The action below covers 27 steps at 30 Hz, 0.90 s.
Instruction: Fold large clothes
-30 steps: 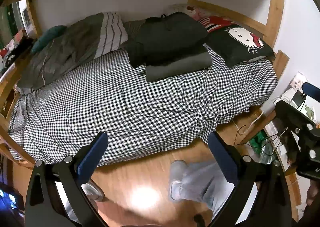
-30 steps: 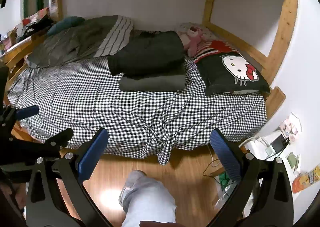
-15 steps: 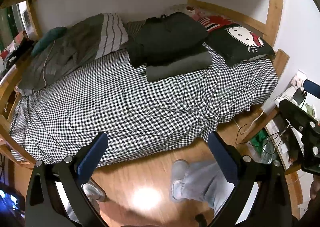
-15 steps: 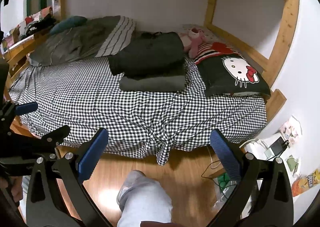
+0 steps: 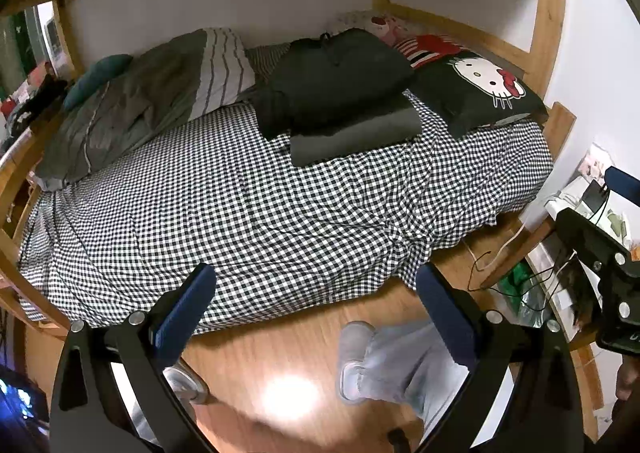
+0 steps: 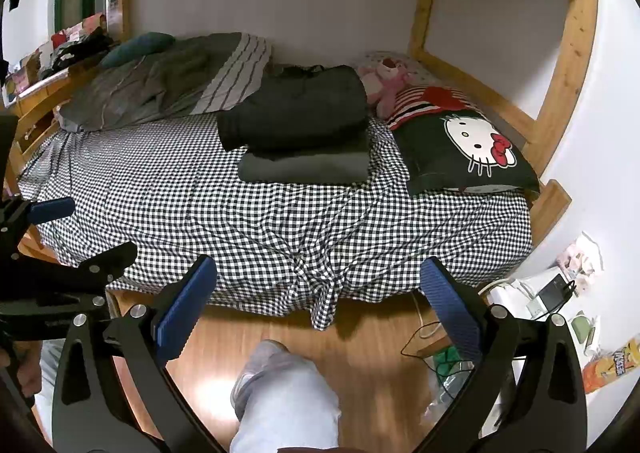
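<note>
Folded dark clothes [image 5: 336, 81] lie stacked on a folded grey garment [image 5: 356, 137] at the far side of the checked bed [image 5: 248, 213]; the right wrist view shows the same dark stack [image 6: 296, 109] on the grey garment [image 6: 308, 169]. My left gripper [image 5: 316, 293] hangs open over the floor in front of the bed's edge, nothing between its blue pads. My right gripper [image 6: 318, 281] is open too, held at about the same distance. Each gripper shows at the edge of the other's view.
A Hello Kitty pillow [image 6: 468, 149] and a pink plush [image 6: 384, 81] lie at the right end, a grey striped duvet [image 6: 168, 81] at the left. Wooden bunk posts [image 6: 568, 53] frame the bed. A person's leg and shoe [image 6: 280, 385] stand on the wooden floor; cables and clutter [image 5: 532, 285] lie right.
Both grippers have drifted slightly, so the bed sits a little differently in view. The person's leg has shifted a bit. Both stay open and empty.
</note>
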{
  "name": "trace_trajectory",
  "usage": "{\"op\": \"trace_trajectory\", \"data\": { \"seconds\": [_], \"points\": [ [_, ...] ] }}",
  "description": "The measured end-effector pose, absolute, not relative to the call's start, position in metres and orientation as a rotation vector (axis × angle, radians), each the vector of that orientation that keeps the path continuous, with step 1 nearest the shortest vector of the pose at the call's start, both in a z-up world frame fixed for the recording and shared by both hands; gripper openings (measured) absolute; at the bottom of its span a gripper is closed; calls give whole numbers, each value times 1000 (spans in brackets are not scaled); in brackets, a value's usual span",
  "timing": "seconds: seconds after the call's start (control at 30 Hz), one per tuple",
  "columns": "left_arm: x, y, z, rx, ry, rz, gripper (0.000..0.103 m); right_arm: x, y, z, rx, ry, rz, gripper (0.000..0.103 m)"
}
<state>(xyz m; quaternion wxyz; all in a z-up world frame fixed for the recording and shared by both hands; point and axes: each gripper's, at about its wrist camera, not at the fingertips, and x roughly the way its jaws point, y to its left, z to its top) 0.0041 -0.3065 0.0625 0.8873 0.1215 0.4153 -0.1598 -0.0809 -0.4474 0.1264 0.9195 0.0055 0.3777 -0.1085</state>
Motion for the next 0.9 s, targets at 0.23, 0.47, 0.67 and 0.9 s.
{"op": "trace_trajectory", "data": {
  "seconds": [0.23, 0.47, 0.67, 0.9],
  "points": [
    [1, -308, 61, 257, 860, -333, 98, -82, -450, 127, 17, 774, -226, 100],
    [0, -310, 61, 271, 851, -317, 98, -84, -453, 127, 24, 772, -232, 100],
    [-2, -312, 63, 276, 854, -318, 98, -85, -453, 127, 27, 772, -230, 100],
    [0, -309, 64, 273, 861, -315, 98, -87, -453, 127, 31, 768, -229, 100]
  ]
}}
